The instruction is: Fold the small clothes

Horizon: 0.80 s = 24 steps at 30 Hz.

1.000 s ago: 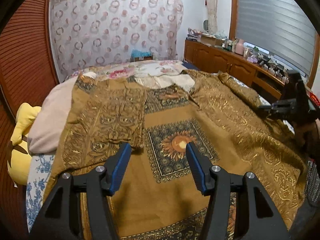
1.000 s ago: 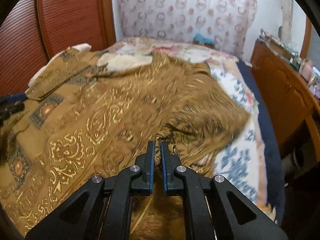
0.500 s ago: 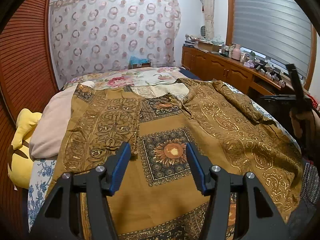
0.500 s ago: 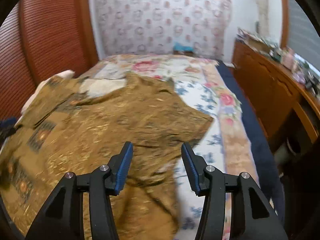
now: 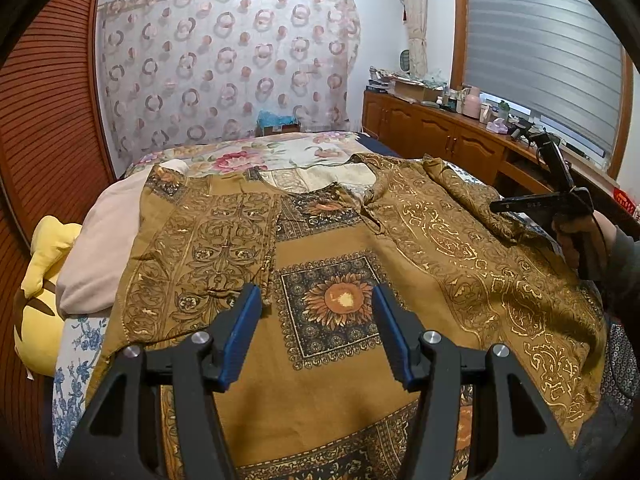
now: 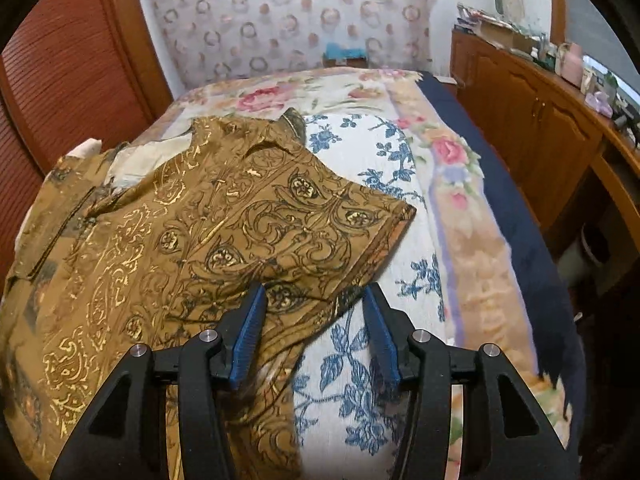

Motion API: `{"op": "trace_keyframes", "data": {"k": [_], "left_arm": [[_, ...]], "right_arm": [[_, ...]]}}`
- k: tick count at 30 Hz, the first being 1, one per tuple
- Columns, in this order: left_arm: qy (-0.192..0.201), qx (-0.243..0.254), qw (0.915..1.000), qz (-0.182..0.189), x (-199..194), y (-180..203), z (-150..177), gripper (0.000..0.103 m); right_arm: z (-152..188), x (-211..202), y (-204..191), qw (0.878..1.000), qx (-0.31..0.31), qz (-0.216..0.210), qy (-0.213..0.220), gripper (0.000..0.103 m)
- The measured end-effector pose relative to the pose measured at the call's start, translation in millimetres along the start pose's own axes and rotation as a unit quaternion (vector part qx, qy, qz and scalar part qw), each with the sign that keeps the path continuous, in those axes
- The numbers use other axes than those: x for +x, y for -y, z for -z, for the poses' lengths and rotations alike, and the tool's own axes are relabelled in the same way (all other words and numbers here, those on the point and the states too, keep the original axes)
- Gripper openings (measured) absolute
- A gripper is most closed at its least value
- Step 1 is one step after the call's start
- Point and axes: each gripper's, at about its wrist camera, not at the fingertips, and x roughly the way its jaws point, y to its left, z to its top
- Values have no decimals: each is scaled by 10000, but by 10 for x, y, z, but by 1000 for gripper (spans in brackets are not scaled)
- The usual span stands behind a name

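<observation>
Left wrist view: one brown, gold-printed garment [image 5: 336, 312] lies spread on the bed [image 5: 280, 152], its neckline at the far end. The left sleeve [image 5: 208, 256] is already turned in over the body, its edge lying just left of the sunflower panel [image 5: 334, 300]. The right side lies wide and rumpled, not yet folded. The left gripper [image 5: 316, 330] hovers over the near middle of the cloth, its fingers parted with nothing between them. At far right a hand [image 5: 580, 240] carries the right gripper [image 5: 524, 184]. One yellow plush toy [image 5: 44, 296] and one pale pillow [image 5: 96, 248] sit at the left edge.

Right wrist view: the right gripper [image 6: 314, 330] hangs over the garment's right sleeve [image 6: 304, 220], which rests flat on the blue-flowered sheet [image 6: 384, 160]. Its fingers stand apart, touching no cloth; the sleeve's near edge shows between them.

By this showing one side fold is done; the right sleeve, and probably a lengthwise fold, remain. Count: one garment, two grippers.
</observation>
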Motion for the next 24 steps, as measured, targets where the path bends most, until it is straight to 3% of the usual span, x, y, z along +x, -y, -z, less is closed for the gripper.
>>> {"op": "trace_keyframes", "data": {"k": [5,7,10,16,24], "left_arm": [[1,-1,10000,4,0,-1,1,57],[-3,4,10000,-3,2,3,4,57],[-1,-9,10000,-4,-4,-3,5,57],[22,-43,10000,-19,-14,-23,20,57],[17,-54,10000,-37,-20,-73,20,57]], "right_arm": [[11,12,-67,9995,-305,-15,39,37],[17,14,-72,9992,-345,-175,46,21],[1,9,-116,9988,-439,-228,8,7],[-121,-234,-285,9971,-557,-193,484,5],[-321,-503,-826,9891,-1132,-222,917,5]]}}
